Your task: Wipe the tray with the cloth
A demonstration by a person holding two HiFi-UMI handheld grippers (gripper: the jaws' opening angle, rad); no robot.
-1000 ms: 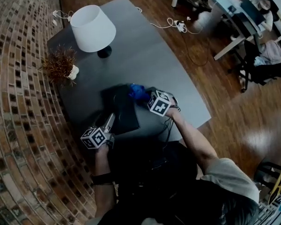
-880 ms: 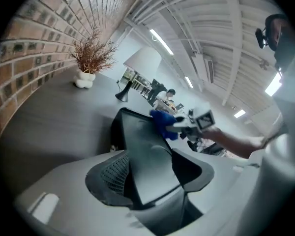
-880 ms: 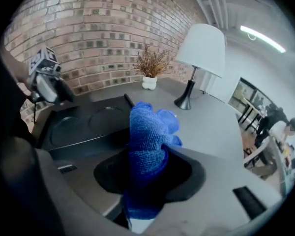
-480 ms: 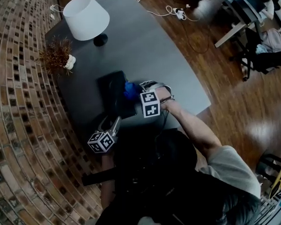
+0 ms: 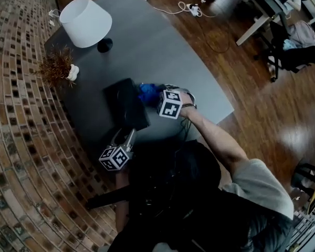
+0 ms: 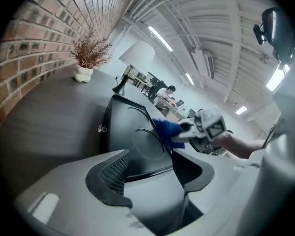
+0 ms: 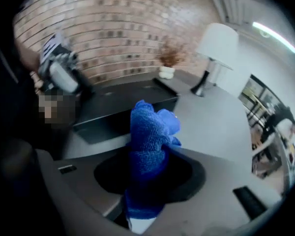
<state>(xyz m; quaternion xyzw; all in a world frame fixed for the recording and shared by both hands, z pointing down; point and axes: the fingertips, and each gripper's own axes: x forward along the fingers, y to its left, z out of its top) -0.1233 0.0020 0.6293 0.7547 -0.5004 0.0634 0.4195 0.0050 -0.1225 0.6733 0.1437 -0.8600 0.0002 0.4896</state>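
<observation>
A black tray (image 5: 123, 101) lies flat on the grey table (image 5: 163, 51). My right gripper (image 5: 156, 97) is shut on a blue cloth (image 5: 146, 92), which hangs at the tray's right edge. In the right gripper view the cloth (image 7: 150, 141) bulges out between the jaws of that gripper (image 7: 147, 176), with the tray (image 7: 123, 102) just behind. My left gripper (image 5: 127, 136) sits at the tray's near edge. Its jaws have just been closing but stand apart, side by side. The tray (image 6: 137, 132) shows through the left gripper's (image 6: 152, 163) gap, and no pad presses on it.
A white-shaded lamp (image 5: 86, 22) and a dried plant in a white pot (image 5: 58, 68) stand at the table's far left. A brick wall (image 5: 21, 140) runs along the left. White cables (image 5: 191, 7) lie on the wood floor beyond the table.
My left gripper has drawn back from the tray's left side to its near edge. The right gripper with the cloth has shifted slightly along the tray's right edge.
</observation>
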